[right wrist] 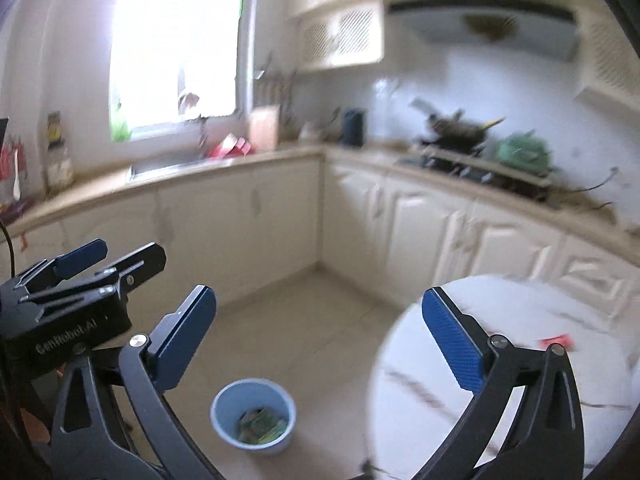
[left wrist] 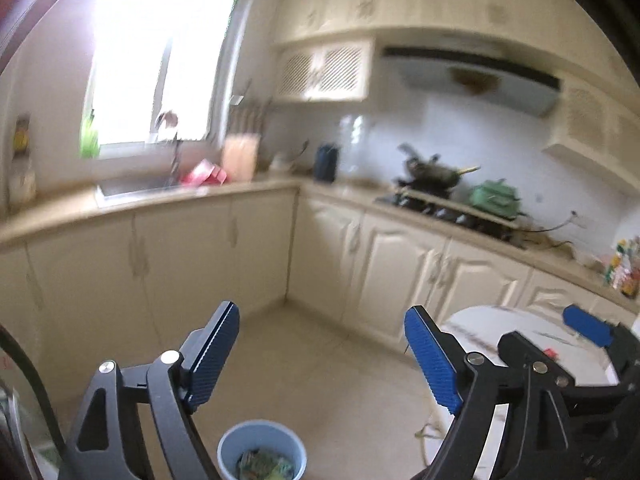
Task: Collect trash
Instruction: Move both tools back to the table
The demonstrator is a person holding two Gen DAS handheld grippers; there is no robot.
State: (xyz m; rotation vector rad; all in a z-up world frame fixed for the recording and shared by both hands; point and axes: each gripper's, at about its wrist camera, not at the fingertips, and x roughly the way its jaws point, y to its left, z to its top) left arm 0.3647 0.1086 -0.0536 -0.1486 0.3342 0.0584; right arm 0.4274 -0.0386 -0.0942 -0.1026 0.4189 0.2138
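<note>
Trash, crumpled green and yellow wrappers, lies in a pale blue plastic bucket on the floor, its base cut off in the left wrist view. The left gripper is spread with nothing in it. In the right wrist view the right gripper gapes released above the bucket; a small red scrap blurs on the round white marble bench.

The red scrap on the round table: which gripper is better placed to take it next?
Probably the right gripper: open and empty, with the red scrap beside its right finger. The left gripper is farther.
</note>
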